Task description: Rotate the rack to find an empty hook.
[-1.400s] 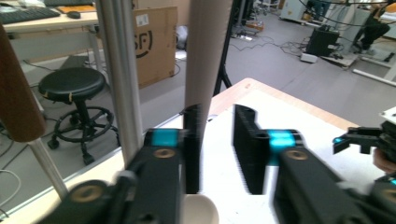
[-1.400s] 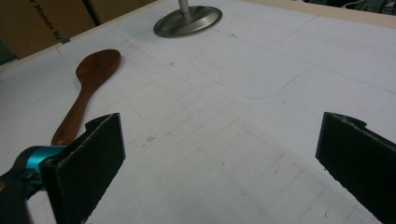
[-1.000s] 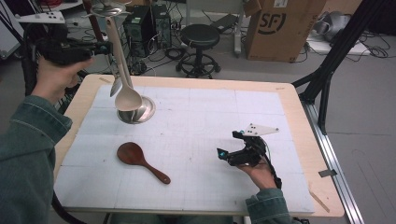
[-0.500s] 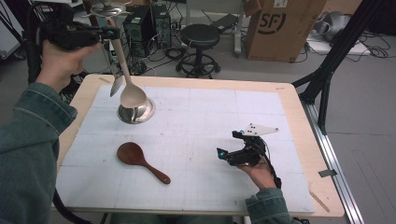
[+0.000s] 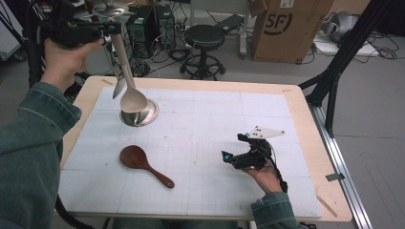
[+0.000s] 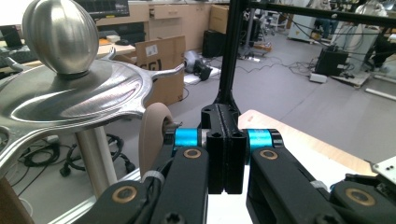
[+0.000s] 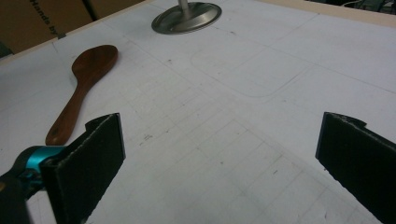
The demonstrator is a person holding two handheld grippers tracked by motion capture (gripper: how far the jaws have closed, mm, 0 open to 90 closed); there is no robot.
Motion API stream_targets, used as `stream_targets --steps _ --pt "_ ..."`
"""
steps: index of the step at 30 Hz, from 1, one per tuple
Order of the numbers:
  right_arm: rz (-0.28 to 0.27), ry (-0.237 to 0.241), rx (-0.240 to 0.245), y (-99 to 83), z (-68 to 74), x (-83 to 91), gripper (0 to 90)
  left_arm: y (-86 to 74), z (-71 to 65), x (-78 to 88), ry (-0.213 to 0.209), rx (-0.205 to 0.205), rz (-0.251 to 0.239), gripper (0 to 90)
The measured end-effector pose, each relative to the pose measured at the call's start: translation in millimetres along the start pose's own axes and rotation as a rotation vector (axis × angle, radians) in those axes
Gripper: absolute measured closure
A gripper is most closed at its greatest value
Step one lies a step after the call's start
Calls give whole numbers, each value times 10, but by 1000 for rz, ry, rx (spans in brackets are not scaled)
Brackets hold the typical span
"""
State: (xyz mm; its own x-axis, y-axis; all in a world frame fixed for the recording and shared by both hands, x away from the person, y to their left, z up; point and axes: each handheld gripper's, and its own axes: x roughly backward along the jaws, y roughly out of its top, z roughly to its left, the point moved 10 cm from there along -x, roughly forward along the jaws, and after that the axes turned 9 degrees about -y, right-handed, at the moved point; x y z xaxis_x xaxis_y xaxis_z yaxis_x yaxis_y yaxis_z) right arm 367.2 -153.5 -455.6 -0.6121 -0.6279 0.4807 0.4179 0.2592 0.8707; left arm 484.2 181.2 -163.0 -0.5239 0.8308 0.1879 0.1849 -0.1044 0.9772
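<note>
Left gripper, jaws clenched on the handle of a pale spoon, holds it above the metal stand near the table's far left corner. Right gripper, jaws released, rests near the near right edge; a dark wooden spoon lies between.

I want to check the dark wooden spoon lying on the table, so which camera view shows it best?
The high view: the dark wooden spoon lies whole on the white mat, bowl and handle both plain. The right gripper view also catches it, at a slant near the picture's left side. The left gripper view looks away, toward a metal stand.
</note>
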Motion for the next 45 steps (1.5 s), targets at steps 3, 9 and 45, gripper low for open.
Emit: stream_targets --steps 3,9,45 --pt "3 2 4 -3 8 -10 2 -5 -7 -20 -11 -1 0 898" --pt "2 3 3 -3 7 -8 2 2 3 -6 -28 -2 -13 898" --pt "11 9 13 -18 22 -34 2 1 134 136 -5 -12 -44 898"
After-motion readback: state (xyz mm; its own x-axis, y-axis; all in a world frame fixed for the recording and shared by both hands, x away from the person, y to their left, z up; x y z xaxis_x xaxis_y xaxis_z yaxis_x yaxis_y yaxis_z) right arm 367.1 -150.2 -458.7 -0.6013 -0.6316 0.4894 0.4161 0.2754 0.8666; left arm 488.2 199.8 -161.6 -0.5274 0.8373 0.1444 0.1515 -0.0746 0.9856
